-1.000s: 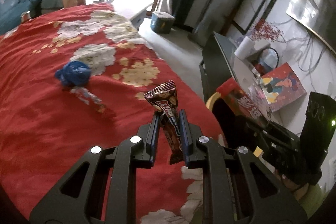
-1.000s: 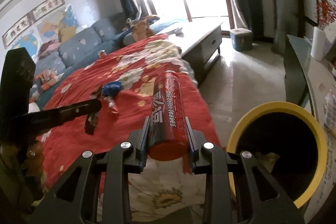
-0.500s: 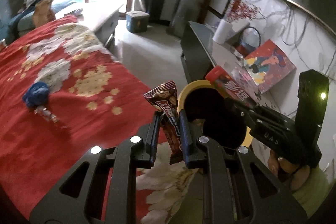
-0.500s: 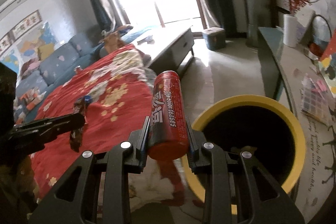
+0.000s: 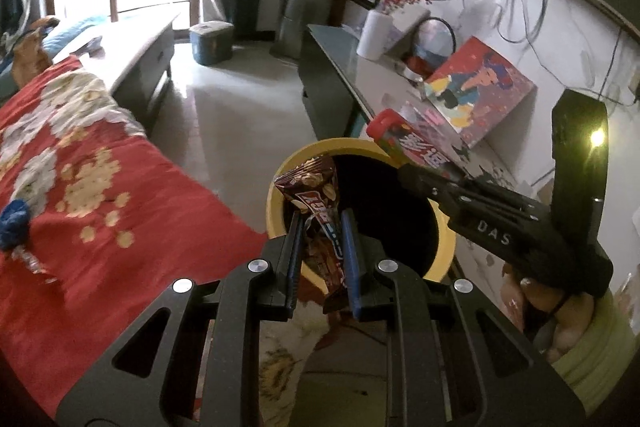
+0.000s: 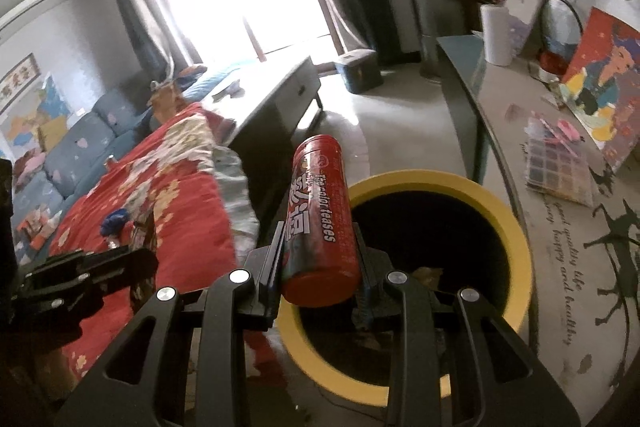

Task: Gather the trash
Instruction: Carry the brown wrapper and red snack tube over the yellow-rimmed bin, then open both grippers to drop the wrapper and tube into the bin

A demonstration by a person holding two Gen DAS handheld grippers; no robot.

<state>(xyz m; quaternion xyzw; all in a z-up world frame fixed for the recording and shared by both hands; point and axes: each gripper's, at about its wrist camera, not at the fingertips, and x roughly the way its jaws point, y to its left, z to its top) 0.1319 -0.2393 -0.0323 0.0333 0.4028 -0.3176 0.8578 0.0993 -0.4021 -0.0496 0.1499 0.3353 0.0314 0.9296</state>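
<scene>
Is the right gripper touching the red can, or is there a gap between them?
Touching. In the right wrist view both fingers of the right gripper press against the sides of the red can, holding it above the yellow bin.

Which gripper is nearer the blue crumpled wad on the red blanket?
Left. The left gripper, holding a snack wrapper, is beside the blanket where the blue wad lies; the right gripper, holding a red can, is further away, past the yellow bin.

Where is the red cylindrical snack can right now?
The red cylindrical snack can is clamped in the right gripper, at the left rim of the yellow-rimmed trash bin, beside the red floral blanket.
</scene>
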